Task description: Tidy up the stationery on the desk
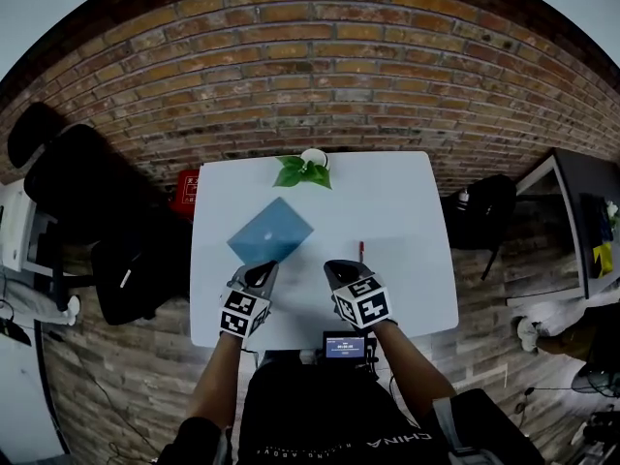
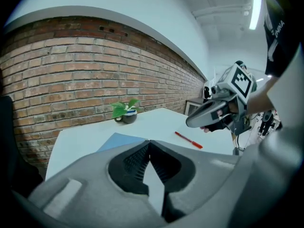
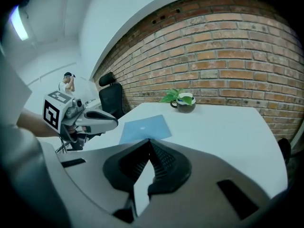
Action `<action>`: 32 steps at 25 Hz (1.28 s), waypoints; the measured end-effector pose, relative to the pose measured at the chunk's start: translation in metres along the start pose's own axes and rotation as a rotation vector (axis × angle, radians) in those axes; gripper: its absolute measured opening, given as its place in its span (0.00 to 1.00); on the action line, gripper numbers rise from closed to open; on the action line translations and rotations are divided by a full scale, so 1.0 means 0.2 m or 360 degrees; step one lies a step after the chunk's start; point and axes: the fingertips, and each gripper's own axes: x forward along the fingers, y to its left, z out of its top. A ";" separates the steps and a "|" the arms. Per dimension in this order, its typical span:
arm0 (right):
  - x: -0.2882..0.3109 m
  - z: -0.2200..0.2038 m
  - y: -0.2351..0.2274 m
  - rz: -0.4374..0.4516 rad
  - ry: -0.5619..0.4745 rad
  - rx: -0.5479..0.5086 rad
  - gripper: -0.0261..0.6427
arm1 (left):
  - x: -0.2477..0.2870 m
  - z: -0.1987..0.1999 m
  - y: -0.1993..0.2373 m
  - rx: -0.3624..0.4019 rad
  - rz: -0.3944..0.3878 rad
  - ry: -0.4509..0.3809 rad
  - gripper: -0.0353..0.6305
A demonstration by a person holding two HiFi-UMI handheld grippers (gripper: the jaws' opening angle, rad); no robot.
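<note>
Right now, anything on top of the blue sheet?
Nothing lies on the blue sheet; its top face is bare. The left gripper overlaps its near corner in the head view. Whatever is under it cannot be seen.

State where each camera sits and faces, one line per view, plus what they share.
Head view: on the person's head, looking steeply down at the white desk; both forearms, left gripper and right gripper show.
Left gripper view: on the left gripper, facing the brick wall past its shut jaws; right gripper at right.
Right gripper view: on the right gripper, same heading, jaws shut; left gripper at left.
Shared: blue notebook, potted plant.
</note>
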 end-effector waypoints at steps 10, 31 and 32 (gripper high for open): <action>0.37 0.03 0.12 0.0077 0.0097 0.0180 0.24 | 0.19 -0.10 0.49 0.0028 -0.0013 0.0204 0.32; 0.76 -0.14 0.20 -0.0020 0.0280 0.0463 0.31 | 0.38 -0.44 0.73 -0.0170 -0.0195 0.0496 0.39; 0.76 -0.15 0.20 -0.0024 0.0284 0.0461 0.31 | 0.37 -0.44 0.72 -0.0190 -0.0200 0.0500 0.38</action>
